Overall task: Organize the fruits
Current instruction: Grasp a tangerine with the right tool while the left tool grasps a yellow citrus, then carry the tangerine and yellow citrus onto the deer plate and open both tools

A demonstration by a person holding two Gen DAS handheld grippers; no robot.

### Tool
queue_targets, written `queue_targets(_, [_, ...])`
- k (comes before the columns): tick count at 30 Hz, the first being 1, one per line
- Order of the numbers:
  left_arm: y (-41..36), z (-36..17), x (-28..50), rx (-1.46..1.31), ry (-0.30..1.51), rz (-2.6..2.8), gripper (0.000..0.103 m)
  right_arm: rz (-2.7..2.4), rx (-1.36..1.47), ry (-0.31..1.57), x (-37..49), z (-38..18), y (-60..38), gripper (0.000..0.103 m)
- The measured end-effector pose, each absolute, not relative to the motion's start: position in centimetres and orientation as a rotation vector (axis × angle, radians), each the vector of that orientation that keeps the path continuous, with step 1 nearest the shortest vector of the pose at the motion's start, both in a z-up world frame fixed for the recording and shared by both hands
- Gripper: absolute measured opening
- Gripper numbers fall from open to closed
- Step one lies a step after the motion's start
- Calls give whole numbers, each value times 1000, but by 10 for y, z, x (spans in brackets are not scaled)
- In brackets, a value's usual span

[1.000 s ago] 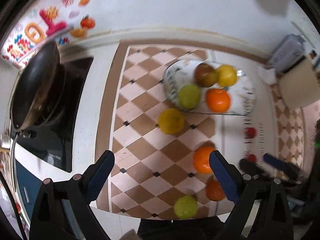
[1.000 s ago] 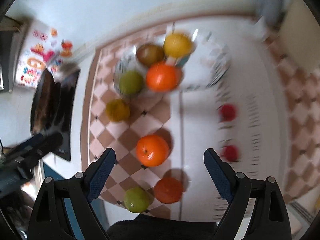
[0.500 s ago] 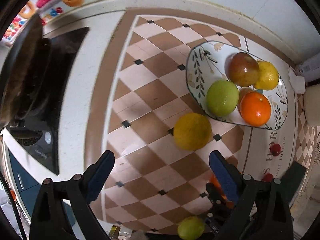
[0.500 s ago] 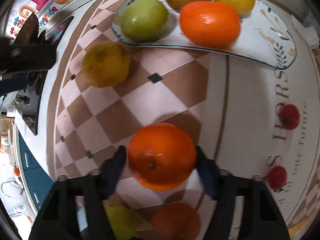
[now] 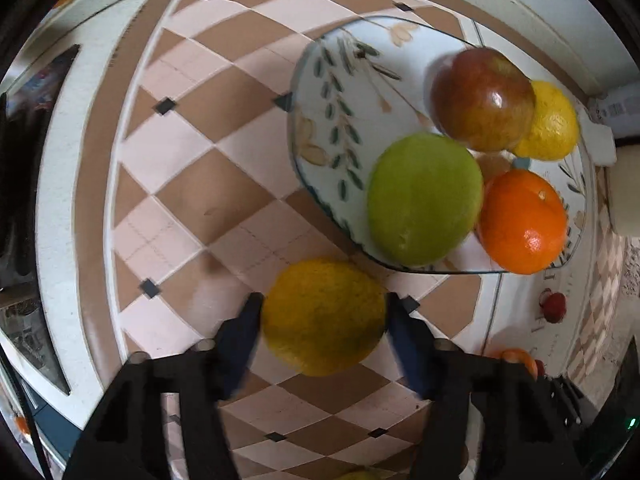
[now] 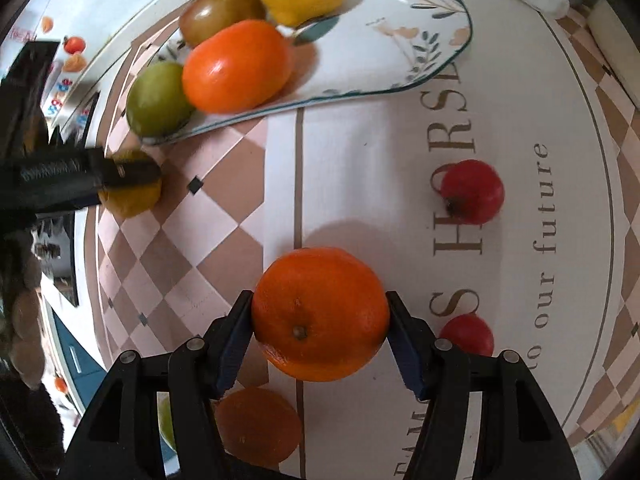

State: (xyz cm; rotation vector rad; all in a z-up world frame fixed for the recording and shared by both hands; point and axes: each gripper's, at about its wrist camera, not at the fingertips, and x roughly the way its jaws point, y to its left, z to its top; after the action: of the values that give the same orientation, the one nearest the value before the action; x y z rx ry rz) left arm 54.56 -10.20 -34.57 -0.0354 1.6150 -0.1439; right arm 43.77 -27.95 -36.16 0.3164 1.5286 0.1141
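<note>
A leaf-patterned white plate (image 5: 340, 100) (image 6: 400, 40) holds a green fruit (image 5: 424, 200), a red-brown apple (image 5: 480, 100), a lemon (image 5: 556, 124) and an orange (image 5: 524, 220). In front of it, on the checked mat, lies a yellow-green citrus (image 5: 324, 316). My left gripper (image 5: 324, 320) points straight down over it. Its jaws are closing and the blurred pads touch both sides of the citrus. The right wrist view shows that gripper (image 6: 80, 176) at the left edge. My right gripper (image 6: 320, 320) is shut on a loose orange (image 6: 320, 312) that rests on the mat.
Two small red fruits (image 6: 472, 192) (image 6: 466, 334) lie on the mat right of the held orange. A darker orange fruit (image 6: 258, 426) and a green one (image 6: 166, 424) sit near the front edge. A black stove (image 5: 24, 160) is on the left.
Both grippers came down toward the mat. The right jaws closed on the orange half a second ago and stay there. The left jaws have now closed around the yellow-green citrus.
</note>
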Motion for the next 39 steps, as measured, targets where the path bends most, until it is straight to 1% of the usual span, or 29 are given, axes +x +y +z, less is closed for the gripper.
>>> queue_targets(3, [-105, -340, 539, -10, 1572, -153, 56, 109, 313, 1522, 442, -360, -280, 66])
queue_targets(8, [-103, -332, 515, -9, 1569, -173, 56, 110, 315, 1511, 443, -356, -286, 67])
queue_targets(14, [-99, -344, 483, -25, 1622, -168, 56, 125, 274, 1498, 444, -354, -284, 67])
queue_targets(20, [-88, -334, 484, -52, 1594, -162, 56, 142, 200, 1480, 439, -350, -276, 66])
queue_targets(23, [-86, -312, 495, -67, 1558, -173, 56, 140, 232, 1458, 439, -344, -278, 66])
queue_targets(26, [-86, -286, 511, -103, 1518, -204, 56, 138, 306, 1416, 445, -325, -286, 66])
queue_targets(29, [-92, -251, 542, -140, 1462, -231, 56, 127, 350, 1354, 462, -301, -298, 66])
queue_targets(31, [-86, -241, 567, -169, 1443, -245, 56, 106, 345, 1317, 480, -287, -308, 66])
queue_targets(36, [-77, -238, 618, -186, 1446, -234, 56, 52, 292, 1289, 537, -279, -333, 66])
queue_targets(39, [-85, -250, 642, -153, 1470, -218, 56, 35, 265, 1311, 565, -288, -340, 66])
